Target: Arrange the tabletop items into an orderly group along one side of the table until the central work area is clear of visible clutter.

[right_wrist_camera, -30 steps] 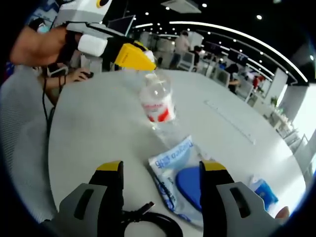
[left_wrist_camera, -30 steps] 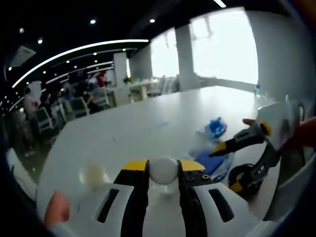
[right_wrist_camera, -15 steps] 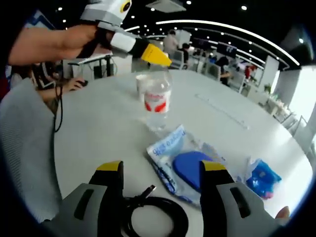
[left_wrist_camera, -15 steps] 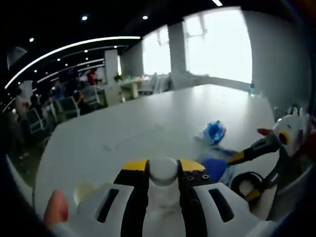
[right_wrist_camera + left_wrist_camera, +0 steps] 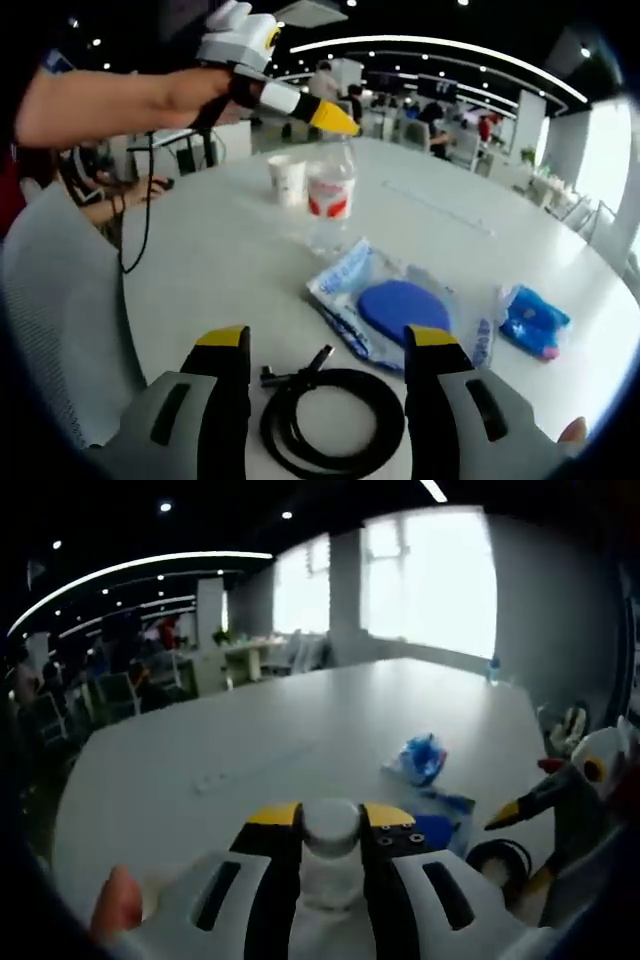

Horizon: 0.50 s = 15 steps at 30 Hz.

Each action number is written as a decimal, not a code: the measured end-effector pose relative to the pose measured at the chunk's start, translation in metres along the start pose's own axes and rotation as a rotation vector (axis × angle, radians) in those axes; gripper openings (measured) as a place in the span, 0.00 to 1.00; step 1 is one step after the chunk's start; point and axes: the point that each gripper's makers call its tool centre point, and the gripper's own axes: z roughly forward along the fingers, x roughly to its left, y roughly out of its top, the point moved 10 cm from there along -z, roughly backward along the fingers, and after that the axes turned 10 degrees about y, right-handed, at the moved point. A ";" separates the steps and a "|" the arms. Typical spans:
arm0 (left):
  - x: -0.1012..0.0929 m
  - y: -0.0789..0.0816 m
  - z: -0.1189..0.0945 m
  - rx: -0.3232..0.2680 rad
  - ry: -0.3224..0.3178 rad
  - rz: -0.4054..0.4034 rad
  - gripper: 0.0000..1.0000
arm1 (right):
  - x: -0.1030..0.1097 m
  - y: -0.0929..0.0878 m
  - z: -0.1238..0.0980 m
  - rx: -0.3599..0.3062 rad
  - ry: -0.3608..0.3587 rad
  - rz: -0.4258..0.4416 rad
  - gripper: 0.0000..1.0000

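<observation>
We hold the right gripper (image 5: 325,375) wide open just above the coiled cable (image 5: 330,420), with the blue pouch (image 5: 400,310) just beyond. Farther off, our left gripper (image 5: 335,120) clamps the bottle (image 5: 330,200) by its cap, beside the paper cup (image 5: 287,180). We judge we are mid-carry, and next the bottle needs setting upright at the table (image 5: 210,260) edge.
</observation>
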 end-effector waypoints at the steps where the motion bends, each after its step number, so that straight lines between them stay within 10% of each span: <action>1: -0.001 0.000 0.000 0.002 -0.002 0.003 0.20 | 0.000 0.000 0.000 -0.001 -0.001 0.003 0.62; 15: 0.010 0.000 0.000 0.016 -0.095 0.011 0.20 | 0.002 0.003 -0.001 -0.007 -0.004 0.004 0.62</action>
